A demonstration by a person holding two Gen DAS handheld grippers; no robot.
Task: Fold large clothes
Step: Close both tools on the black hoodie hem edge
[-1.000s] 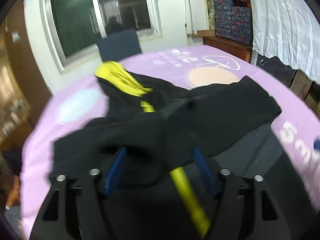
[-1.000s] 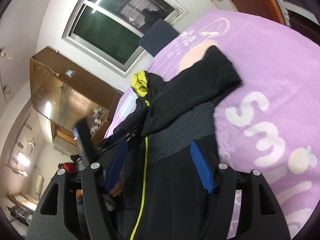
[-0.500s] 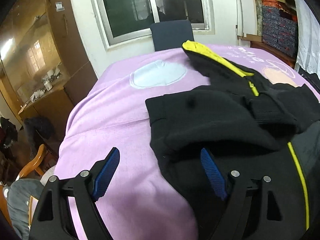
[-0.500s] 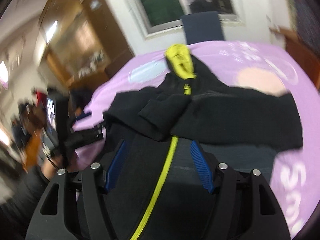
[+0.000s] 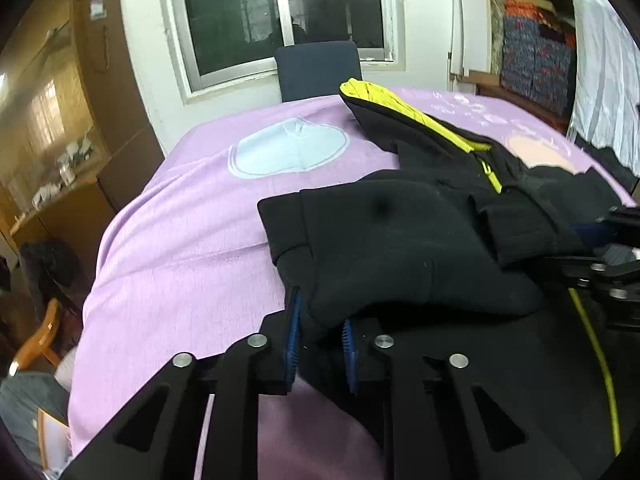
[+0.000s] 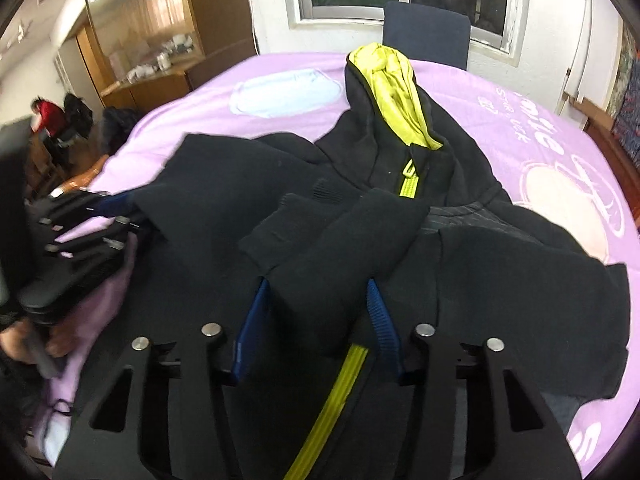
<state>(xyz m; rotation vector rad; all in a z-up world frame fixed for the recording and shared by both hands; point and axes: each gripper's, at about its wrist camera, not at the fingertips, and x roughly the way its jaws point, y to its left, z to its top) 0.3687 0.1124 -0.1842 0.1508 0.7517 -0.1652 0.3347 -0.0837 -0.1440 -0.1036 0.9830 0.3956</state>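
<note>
I have the black hoodie [image 6: 400, 240] lying face up on the purple blanket [image 5: 192, 240], its yellow-lined hood [image 6: 392, 92] pointing toward the window [image 5: 284, 16], and I use the yellow zipper [image 6: 332, 404] as my landmark.

My left gripper [image 5: 318, 340] sits well to the left of the zipper, its blue ribbed pads pressed close together and pinching a bunch of black fabric at the garment's left edge, where the sleeve [image 5: 380, 240] is doubled back over the body. I judge I hold it there to keep that folded side from sliding off.

My right gripper [image 6: 314, 332] sits right over the zipper, jaws partly spread, with a sleeve cuff [image 6: 340, 248] lying between the pads. Whether the pads actually press the cuff I cannot tell; there seems to be slack on each side. I read this as laying the cuff across the chest toward the zipper line.

The fabric looks thick, matte and fleecy, so folds stay rounded, not crisp. A ribbed grey panel [image 6: 464, 220] shows to the right of the zipper, and the blanket is fuzzy with pale printed shapes.
</note>
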